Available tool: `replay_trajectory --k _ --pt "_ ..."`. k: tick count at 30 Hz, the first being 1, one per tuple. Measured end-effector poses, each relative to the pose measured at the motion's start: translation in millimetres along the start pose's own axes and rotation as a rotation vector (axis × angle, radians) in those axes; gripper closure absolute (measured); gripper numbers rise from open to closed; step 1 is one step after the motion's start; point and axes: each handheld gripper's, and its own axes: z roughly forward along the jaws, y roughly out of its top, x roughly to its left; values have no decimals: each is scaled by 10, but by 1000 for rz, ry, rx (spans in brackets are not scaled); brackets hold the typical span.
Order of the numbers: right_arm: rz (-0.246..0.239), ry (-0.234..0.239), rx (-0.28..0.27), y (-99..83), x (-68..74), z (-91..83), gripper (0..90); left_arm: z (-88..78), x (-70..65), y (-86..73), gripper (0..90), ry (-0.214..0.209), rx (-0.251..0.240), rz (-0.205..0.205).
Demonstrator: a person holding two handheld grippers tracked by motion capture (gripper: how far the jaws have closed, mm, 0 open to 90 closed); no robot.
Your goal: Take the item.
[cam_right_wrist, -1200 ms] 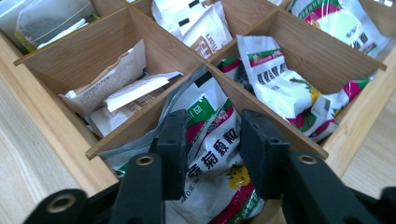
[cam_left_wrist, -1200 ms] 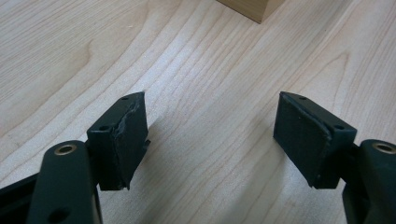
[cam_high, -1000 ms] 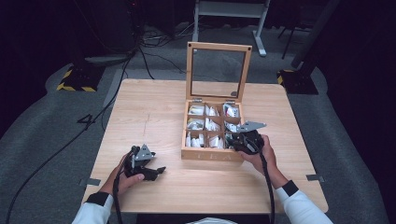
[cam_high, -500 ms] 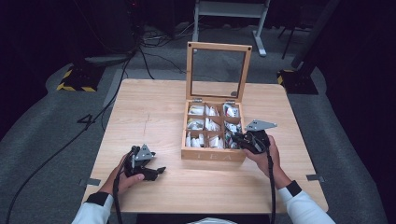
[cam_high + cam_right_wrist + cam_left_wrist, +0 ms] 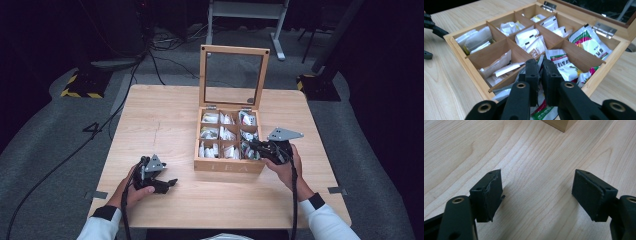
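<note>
One wooden box point(image 5: 227, 165) with nine compartments, two hand-held grippers, one table point(image 5: 165, 115).

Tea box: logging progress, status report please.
Right gripper closing on a packet in the box. Left gripper open over bare table. Lid up, nothing blocking.

Right gripper point(image 5: 541, 75) over the near-right compartment of the open wooden tea box point(image 5: 461, 53), jaws just closing, nearly together, pinching the edge of a sachet point(image 5: 539, 62). Green-and-red packets point(image 5: 590, 42) fill the right compartments, white sachets point(image 5: 529, 40) the rest. Hinges point(image 5: 605, 28) at back.
</note>
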Motion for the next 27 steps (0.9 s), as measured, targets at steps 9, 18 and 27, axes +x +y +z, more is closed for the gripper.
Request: replay_trajectory --k 9,18,27 --pt "-4 2 -28 10 -40 -60 893 0 3 1 243 3 1 1" --pt "-19 9 -52 36 -44 -120 900 0 3 1 243 3 1 0" --pt "-31 15 -78 63 -44 -171 900 0 4 1 243 3 1 1"
